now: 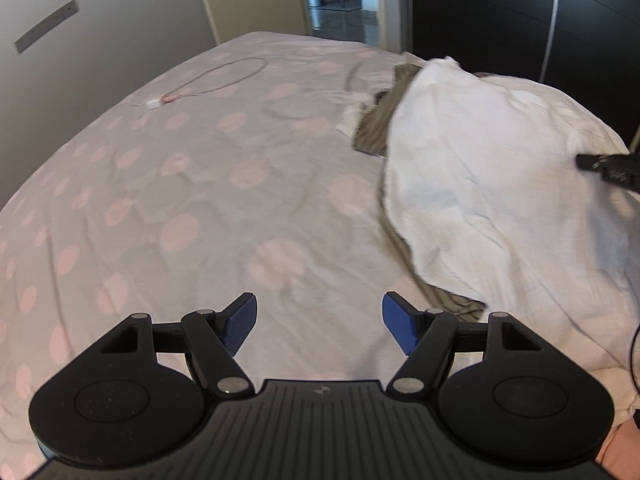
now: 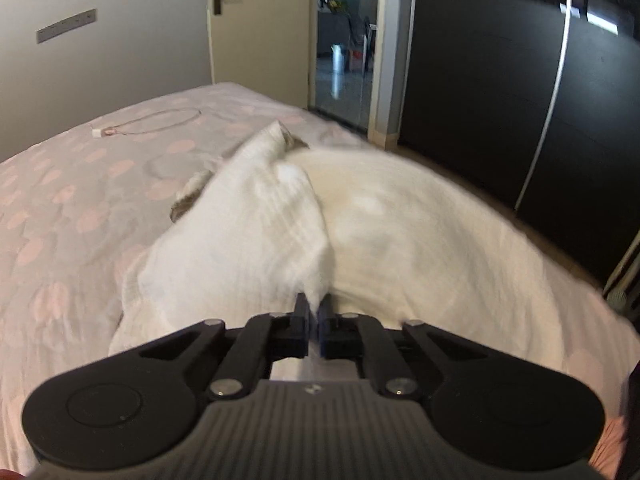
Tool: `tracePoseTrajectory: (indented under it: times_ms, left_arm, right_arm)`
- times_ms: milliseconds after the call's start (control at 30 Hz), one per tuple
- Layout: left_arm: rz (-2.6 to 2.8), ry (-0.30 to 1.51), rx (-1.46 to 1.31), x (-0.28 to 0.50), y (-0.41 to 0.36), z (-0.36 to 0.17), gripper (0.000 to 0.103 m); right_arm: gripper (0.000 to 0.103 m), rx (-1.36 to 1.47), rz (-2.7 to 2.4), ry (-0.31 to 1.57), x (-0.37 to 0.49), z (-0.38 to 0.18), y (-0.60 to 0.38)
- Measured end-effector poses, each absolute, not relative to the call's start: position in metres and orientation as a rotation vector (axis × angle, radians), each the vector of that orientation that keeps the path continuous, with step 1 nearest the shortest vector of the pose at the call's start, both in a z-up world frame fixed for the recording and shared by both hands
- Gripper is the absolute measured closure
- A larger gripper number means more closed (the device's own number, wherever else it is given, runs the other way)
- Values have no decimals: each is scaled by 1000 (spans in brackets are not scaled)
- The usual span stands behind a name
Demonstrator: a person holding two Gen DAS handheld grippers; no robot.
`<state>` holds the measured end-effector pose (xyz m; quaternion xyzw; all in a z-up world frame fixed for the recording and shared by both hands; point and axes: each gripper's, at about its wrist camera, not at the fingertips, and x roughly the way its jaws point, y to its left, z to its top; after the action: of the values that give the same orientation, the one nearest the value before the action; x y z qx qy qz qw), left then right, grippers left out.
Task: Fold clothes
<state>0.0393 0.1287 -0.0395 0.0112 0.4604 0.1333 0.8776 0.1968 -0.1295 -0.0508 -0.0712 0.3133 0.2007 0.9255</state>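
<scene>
A white garment (image 1: 480,168) lies rumpled on the right half of the bed, covering a brown striped garment (image 1: 380,120) whose edge also peeks out at its near hem. My left gripper (image 1: 319,326) hangs open over bare sheet, left of the white garment, with nothing between its blue pads. In the right wrist view my right gripper (image 2: 314,312) is shut on a pinched fold of the white garment (image 2: 248,240), which rises in a ridge from the jaws. The right gripper's black tip (image 1: 600,166) shows at the right edge of the left wrist view.
The bed sheet (image 1: 180,200) is pale with pink dots. A thin cable with a small white plug (image 1: 154,103) lies near its far left. Beyond the bed are a grey wall, an open doorway (image 2: 344,40) and dark wardrobe doors (image 2: 500,80) on the right.
</scene>
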Motion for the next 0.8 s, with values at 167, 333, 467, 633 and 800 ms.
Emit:
tracePoseTrajectory:
  times_ms: [167,333,467,633,800]
  left_arm:
    - [367,922,27,8,151,-22,21]
    - [471,842,-8,-38,180,12,21]
    - [546,782,2,-72,204,43,21]
    - [612,708,-17,-112,232,80,21]
    - [692,639,-35,-152,262,113,21]
  right_arm:
    - [99,-107,514,518,182,3,-108]
    - [99,-93,658,330,153,82,-59]
    - [99,-92,790,201,120,149,-12]
    - [99,-91,931,116,73,222,60]
    - [99,-73,1072,-44,-1,285,132]
